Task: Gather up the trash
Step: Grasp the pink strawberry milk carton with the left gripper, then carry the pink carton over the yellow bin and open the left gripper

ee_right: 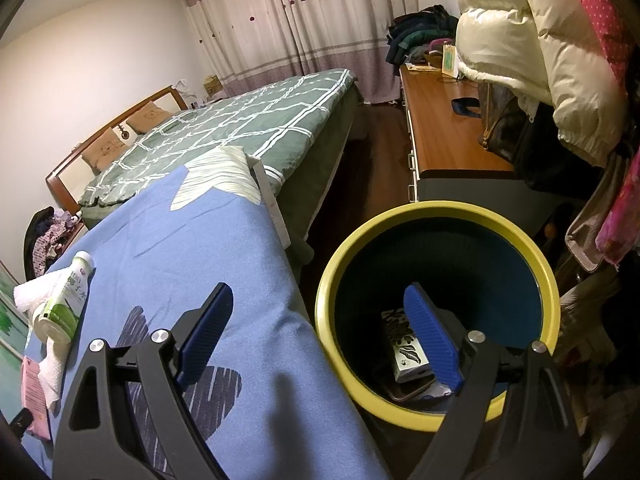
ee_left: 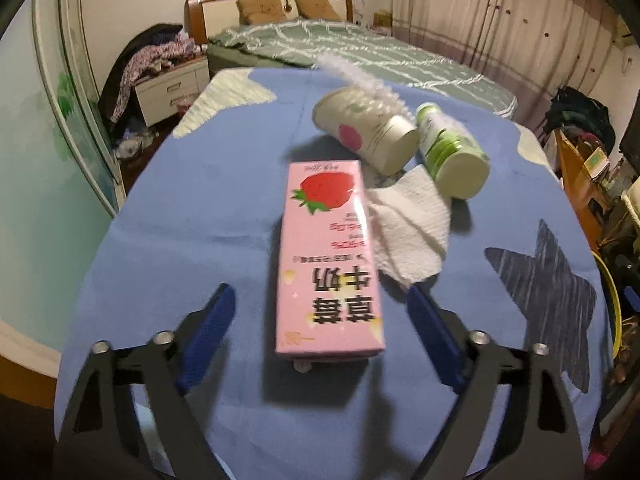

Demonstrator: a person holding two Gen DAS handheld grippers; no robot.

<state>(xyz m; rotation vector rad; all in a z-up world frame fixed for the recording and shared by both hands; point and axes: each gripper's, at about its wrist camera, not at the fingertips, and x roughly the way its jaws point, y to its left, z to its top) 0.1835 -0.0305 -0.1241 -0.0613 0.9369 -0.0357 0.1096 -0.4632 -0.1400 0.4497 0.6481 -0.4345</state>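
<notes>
Left wrist view: left gripper (ee_left: 320,312) at bottom of frame, jaws spread wide, nothing clamped. The pink strawberry milk carton (ee_left: 329,260) lies flat between the two blue pads, near end close to the camera, apart from both pads. It rests on the blue cloth (ee_left: 192,216) covering the table. Right of the carton and touching its edge, a crumpled white paper towel (ee_left: 412,228). Farther up, centre-right, a white paper cup (ee_left: 366,134) lies on its side, base toward the camera, with a fuzzy white strip (ee_left: 360,76) across its top. Just right of the cup, a green-and-white bottle (ee_left: 450,152) also on its side, its base over the towel's far corner. Top of frame: bed with green plaid cover (ee_left: 360,56).

Right wrist view: right gripper (ee_right: 320,320) at bottom, jaws wide apart, holding nothing. Its right pad sits over the mouth of the yellow-rimmed bin (ee_right: 332,312), lower right, beside the table edge. Inside the bin, a black-and-white patterned box (ee_right: 404,348) and other litter, too dark to identify. Far left edge: bottle (ee_right: 64,300) on the towel (ee_right: 30,292), with a sliver of pink carton (ee_right: 34,392) below them.
</notes>
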